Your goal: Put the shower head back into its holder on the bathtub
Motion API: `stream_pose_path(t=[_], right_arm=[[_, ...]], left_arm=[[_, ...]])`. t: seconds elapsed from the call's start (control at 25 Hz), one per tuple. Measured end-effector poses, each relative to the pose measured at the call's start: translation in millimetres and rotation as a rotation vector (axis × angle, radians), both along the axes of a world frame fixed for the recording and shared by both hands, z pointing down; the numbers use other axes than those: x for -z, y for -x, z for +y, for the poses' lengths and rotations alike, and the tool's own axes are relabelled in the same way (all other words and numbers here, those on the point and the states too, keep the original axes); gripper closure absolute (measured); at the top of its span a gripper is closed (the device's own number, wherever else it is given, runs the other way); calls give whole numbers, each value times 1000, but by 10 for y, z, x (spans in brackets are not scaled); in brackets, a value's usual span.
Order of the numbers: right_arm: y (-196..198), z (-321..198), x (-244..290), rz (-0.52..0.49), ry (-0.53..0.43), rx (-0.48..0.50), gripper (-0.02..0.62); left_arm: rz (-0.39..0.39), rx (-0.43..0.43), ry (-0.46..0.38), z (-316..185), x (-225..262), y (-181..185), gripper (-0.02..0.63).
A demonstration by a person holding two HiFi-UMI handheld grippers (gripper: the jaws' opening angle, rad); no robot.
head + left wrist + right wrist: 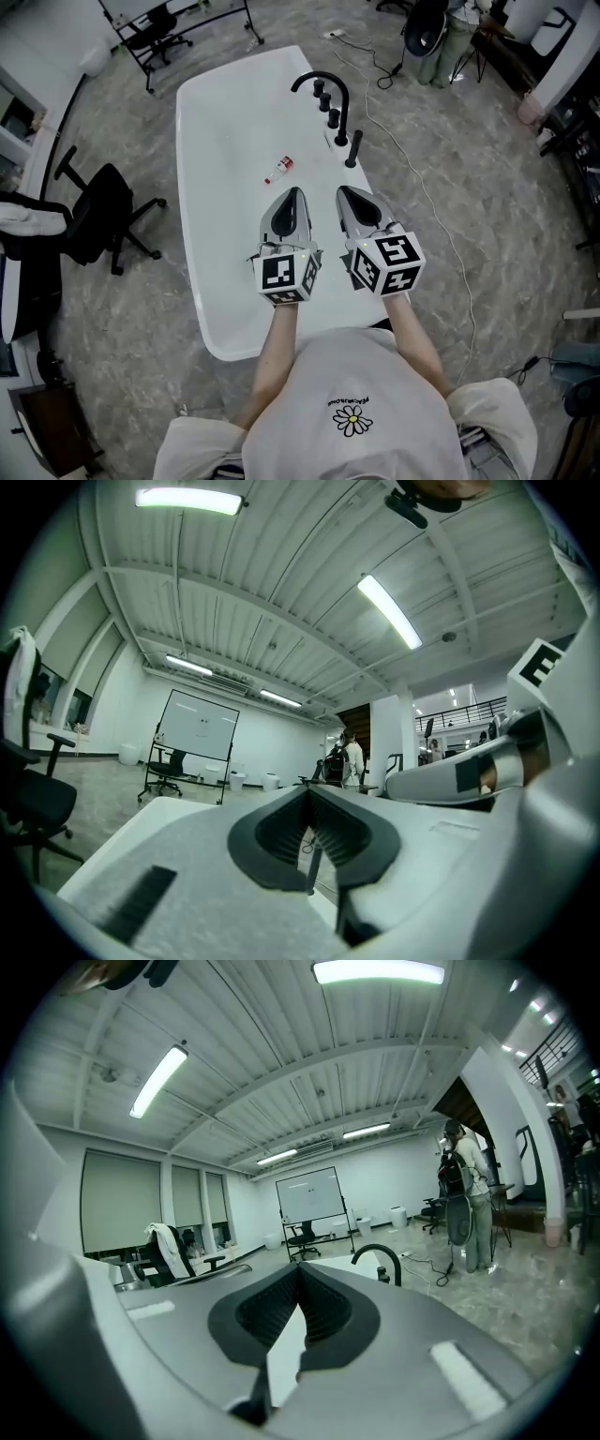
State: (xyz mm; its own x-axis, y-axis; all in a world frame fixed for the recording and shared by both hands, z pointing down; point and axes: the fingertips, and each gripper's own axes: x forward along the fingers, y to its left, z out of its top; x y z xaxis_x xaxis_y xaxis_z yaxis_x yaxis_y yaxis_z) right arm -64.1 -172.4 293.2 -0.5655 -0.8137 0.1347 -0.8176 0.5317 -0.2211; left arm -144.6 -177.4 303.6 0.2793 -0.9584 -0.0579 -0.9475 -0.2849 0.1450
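Both jaws are fully closed on nothing, left gripper [292,195] and right gripper [347,194] side by side over the bathtub [216,234]. The black shower head [353,150] stands upright on the rim by the faucet [323,82] and looks seated in its holder, so it's either back home or yet to come out. The knobs [330,111] crowd it closely, and a small bottle [279,169] lies in the tub.

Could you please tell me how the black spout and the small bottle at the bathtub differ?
The spout is black; the bottle is pale with a red end. The spout stands arched on the rim of the tub, while the bottle lies on its side inside the tub. The spout is clearly the larger of the two. Both are at the tub's far half in the head view.
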Motion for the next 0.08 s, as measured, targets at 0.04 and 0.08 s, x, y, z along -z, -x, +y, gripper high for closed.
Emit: stream_pose_path(t=[0.04, 0.08], right_arm=[[28, 4, 20, 1, -8, 11, 591], [55, 8, 40, 1, -16, 22, 591]], left_arm=[[2, -3, -5, -6, 14, -3, 607], [4, -6, -10, -11, 30, -6, 607]])
